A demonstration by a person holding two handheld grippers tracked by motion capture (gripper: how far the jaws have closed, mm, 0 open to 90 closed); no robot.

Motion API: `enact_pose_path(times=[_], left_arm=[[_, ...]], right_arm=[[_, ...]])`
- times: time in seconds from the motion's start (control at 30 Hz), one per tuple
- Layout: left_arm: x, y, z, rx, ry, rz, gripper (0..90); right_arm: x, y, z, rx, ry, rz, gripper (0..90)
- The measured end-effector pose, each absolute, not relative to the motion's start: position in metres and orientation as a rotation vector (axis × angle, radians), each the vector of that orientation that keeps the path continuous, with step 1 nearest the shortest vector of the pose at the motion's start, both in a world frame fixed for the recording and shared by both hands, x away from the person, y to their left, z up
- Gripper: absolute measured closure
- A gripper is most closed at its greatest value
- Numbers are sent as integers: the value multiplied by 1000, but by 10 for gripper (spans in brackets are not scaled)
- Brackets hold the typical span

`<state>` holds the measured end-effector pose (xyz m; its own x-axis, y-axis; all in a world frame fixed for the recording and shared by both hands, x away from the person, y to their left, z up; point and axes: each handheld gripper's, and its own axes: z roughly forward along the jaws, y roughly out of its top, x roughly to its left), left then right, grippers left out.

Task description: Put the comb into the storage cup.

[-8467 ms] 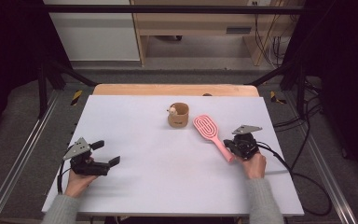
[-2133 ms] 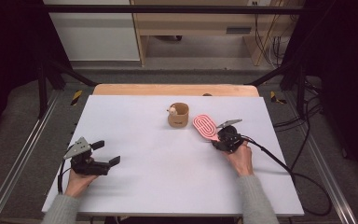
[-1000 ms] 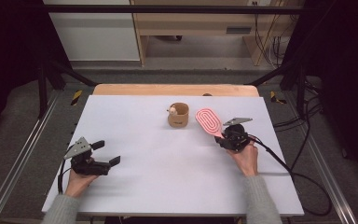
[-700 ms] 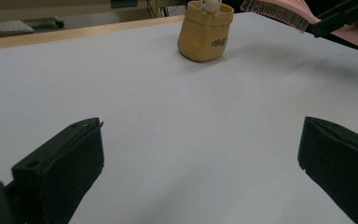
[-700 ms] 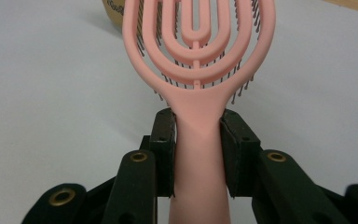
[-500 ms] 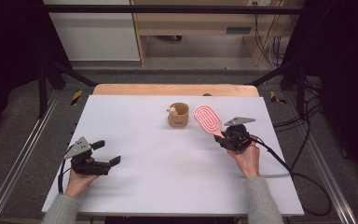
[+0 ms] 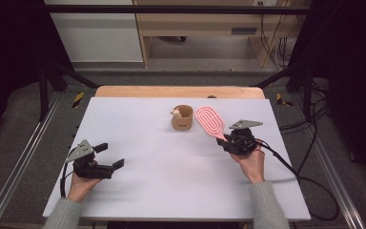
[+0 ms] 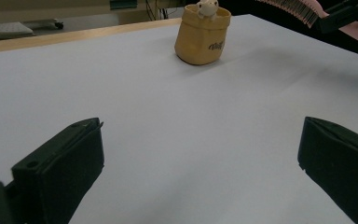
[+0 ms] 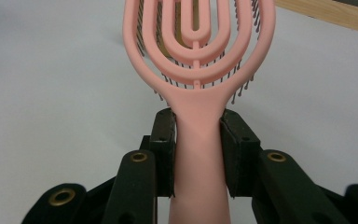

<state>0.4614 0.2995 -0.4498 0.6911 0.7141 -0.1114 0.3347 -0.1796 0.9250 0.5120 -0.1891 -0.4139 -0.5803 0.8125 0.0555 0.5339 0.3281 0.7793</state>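
evidently, the pink hairbrush (image 7: 209,121) is clamped by its handle between the jaws of the right gripper (image 7: 226,140), so that its head is carried above the white table (image 7: 171,176), just beside the small tan pouch (image 7: 182,118), presumably its destination. the right hand (image 7: 250,162) is extended forward, the gripper angled toward the pouch. the left gripper (image 7: 110,156) is rested near the table's left edge, jaws spread wide and empty.
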Motion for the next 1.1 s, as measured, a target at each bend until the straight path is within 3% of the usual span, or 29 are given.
enact_pose_path(times=[1.1], left_arm=[[458, 286, -442, 1762, 845, 404, 1]], right_arm=[[497, -162, -405, 1065, 2288, 1237, 695]])
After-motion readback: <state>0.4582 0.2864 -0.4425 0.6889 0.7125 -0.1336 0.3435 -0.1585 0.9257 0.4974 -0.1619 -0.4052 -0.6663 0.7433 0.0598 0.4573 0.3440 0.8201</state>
